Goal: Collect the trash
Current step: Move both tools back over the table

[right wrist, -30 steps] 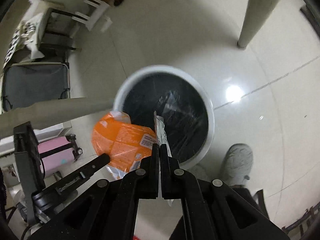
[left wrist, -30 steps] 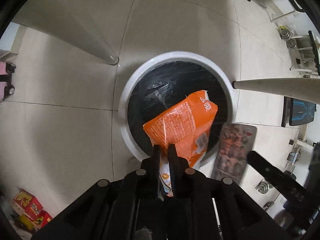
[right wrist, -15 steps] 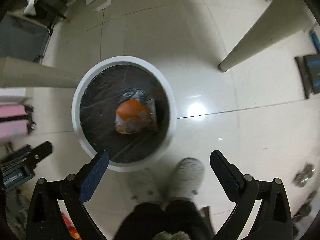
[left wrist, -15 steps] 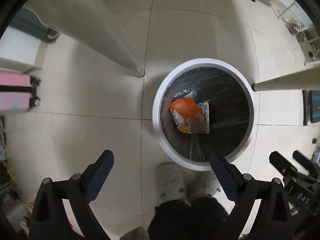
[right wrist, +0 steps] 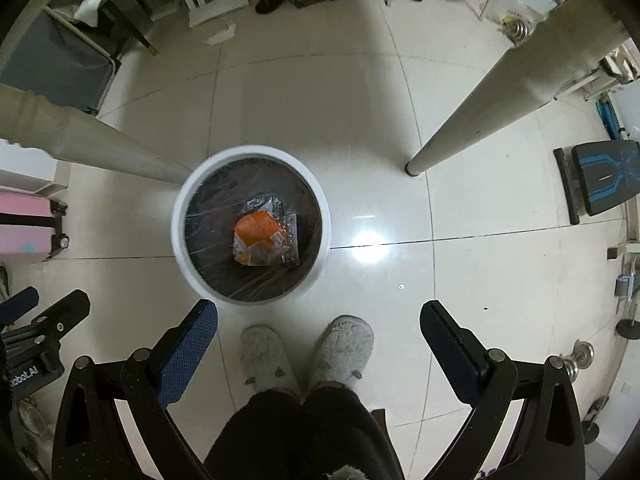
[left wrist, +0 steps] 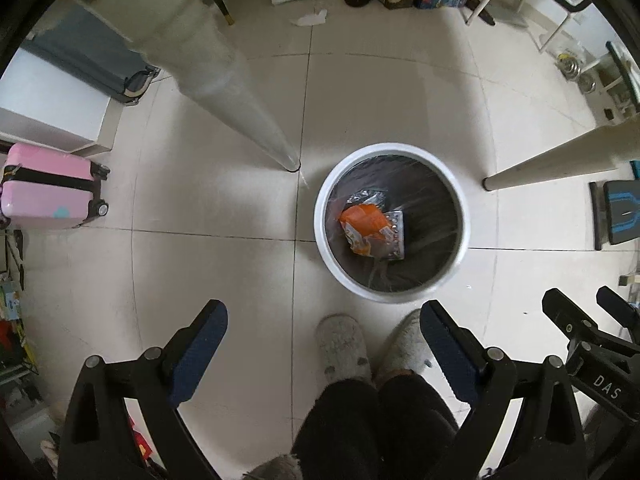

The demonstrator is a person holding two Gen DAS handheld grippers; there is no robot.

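Observation:
A white round trash bin (left wrist: 322, 216) with a black liner stands on the tiled floor; it also shows in the right wrist view (right wrist: 178, 240). Inside lie an orange snack bag (left wrist: 364, 226) (right wrist: 258, 232), a silvery blister pack (left wrist: 396, 236) (right wrist: 290, 240) and a crumpled foil wrapper (left wrist: 366, 197). My left gripper (left wrist: 322, 324) is open and empty, high above the floor, near side of the bin. My right gripper (right wrist: 318, 320) is open and empty, also high above the floor.
Two pale table legs (left wrist: 240, 100) (left wrist: 552, 160) flank the bin. The person's grey slippers (left wrist: 340, 344) stand just in front of it. A pink suitcase (left wrist: 48, 188) is at the left, a black-and-blue bench (right wrist: 600, 176) at the right. Boxes, stools and a scrap of paper (left wrist: 310, 20) lie far back.
Both grippers opened and dropped the orange bag and the blister pack into the bin, then rose well above it. The bin now looks smaller and farther.

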